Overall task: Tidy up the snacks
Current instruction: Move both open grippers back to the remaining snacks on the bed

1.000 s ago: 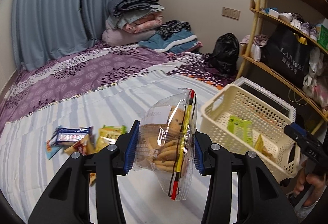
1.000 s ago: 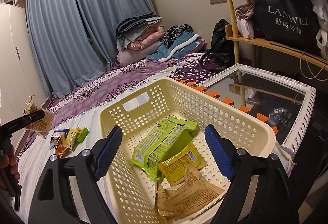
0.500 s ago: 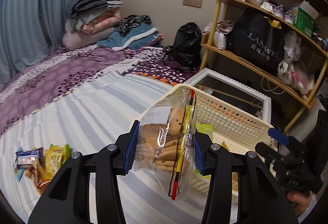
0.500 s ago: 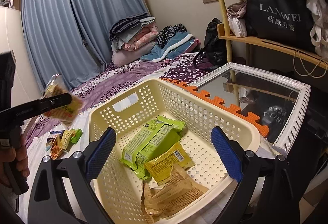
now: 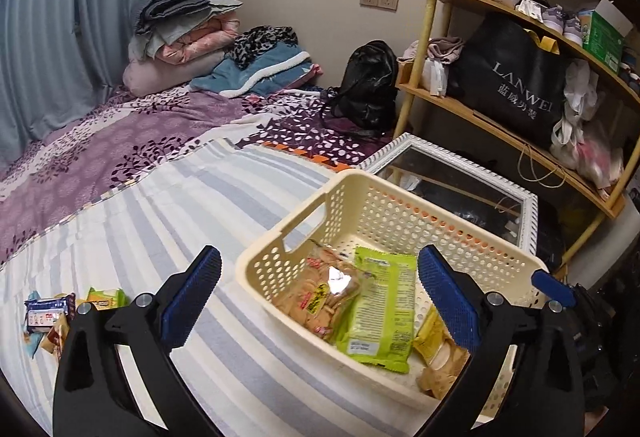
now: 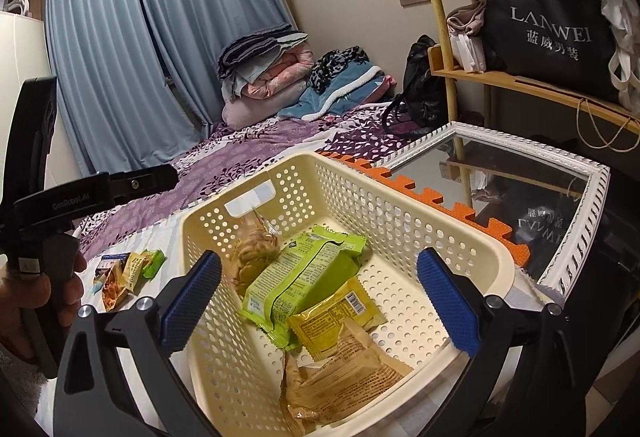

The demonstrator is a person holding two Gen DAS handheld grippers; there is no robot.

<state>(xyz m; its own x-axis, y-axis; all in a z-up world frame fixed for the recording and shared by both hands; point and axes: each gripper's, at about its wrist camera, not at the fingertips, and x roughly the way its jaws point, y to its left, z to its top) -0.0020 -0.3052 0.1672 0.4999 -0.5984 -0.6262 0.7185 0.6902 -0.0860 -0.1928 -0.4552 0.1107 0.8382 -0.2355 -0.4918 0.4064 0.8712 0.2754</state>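
A cream perforated basket stands on the striped bed. In it lie a clear bag of cookies, a green packet, a yellow packet and a tan packet. My left gripper is open and empty, just above the basket's near-left corner. My right gripper is open and empty, over the basket's near side. Several loose snack packets lie on the bed to the left.
A white-framed mirror lies right behind the basket, with orange foam mat edging. A wooden shelf with a black bag stands at right. Folded bedding and a black backpack are at the far wall.
My left gripper swung right over the basket, opened and let go of the cookie bag, which now lies in the basket. The right gripper stayed open and barely moved.
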